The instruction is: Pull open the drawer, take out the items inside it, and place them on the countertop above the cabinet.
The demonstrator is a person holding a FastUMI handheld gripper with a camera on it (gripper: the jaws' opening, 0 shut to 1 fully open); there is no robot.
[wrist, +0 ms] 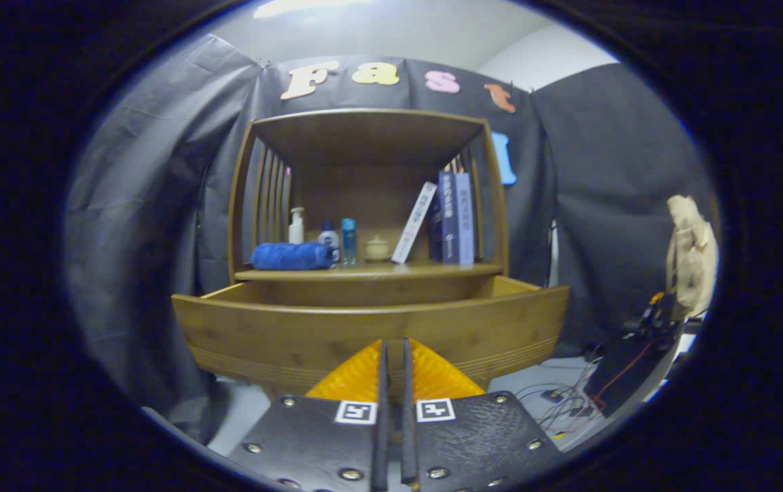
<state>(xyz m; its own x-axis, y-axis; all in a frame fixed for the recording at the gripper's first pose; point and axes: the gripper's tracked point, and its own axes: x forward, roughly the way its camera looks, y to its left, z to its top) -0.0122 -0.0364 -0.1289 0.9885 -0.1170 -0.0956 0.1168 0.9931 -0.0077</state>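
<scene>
The claw (pixel 391 355) has its two orange fingers (pixel 357 379) nearly together with only a thin gap, holding nothing, tips just before the front panel of the pulled-out drawer (pixel 371 331). Above the drawer, the cabinet's table (pixel 364 272) carries a rolled blue towel (pixel 290 255), small bottles (pixel 328 240) and leaning books (pixel 446 220).

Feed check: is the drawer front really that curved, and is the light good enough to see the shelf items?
Gripper view: the drawer front bows from fisheye distortion; shelf items like the blue towel and books are dim but distinguishable; labels too soft to make out; the gripper, fingers nearly together, sits sharp just before the drawer.
</scene>
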